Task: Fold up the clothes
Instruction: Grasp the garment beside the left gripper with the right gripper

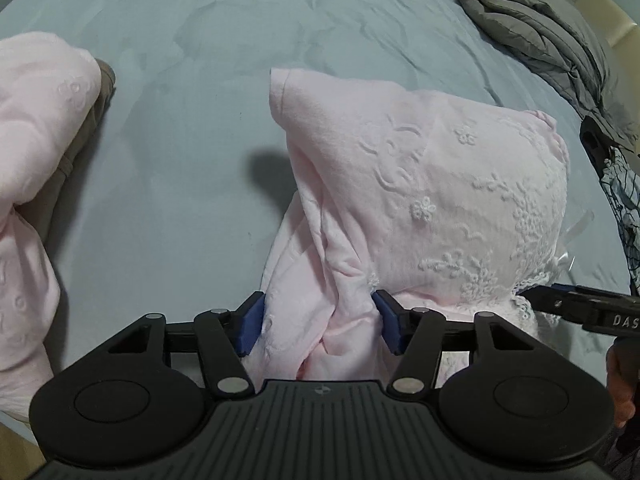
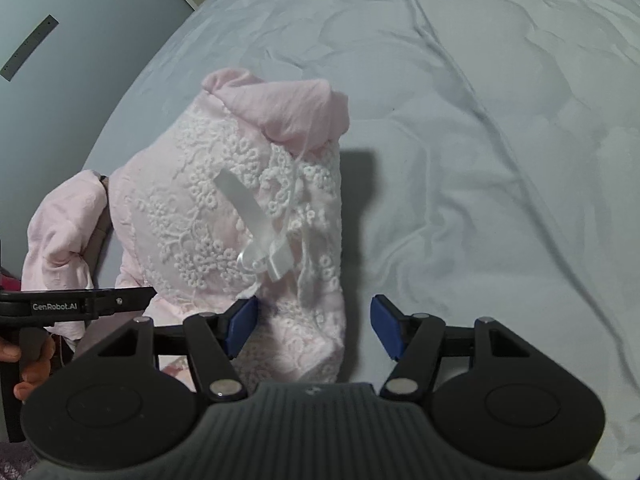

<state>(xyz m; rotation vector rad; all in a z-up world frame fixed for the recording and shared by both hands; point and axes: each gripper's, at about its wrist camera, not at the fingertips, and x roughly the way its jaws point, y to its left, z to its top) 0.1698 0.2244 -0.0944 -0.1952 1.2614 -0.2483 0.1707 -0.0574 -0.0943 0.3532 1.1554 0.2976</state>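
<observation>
A pale pink garment (image 1: pixel 420 200) with white lace embroidery lies bunched on the light blue bed sheet (image 1: pixel 180 180). My left gripper (image 1: pixel 318 326) is open, its blue pads wide apart with pink fabric lying between them. In the right wrist view the same garment (image 2: pixel 240 208) shows its lace panel and a white ribbon bow (image 2: pixel 260 252). My right gripper (image 2: pixel 312 328) is open; the lace edge lies against its left pad, and the right pad stands clear over the sheet. Each gripper shows in the other's view, the right one (image 1: pixel 568 304) and the left one (image 2: pixel 80 304).
More pink cloth (image 1: pixel 36 184) over a beige piece (image 1: pixel 80 136) lies at the left. A grey quilted duvet (image 1: pixel 540 20) is heaped at the back right. A dark patterned cloth (image 1: pixel 624 208) sits at the right edge. The bed edge and floor (image 2: pixel 60 80) are at the left.
</observation>
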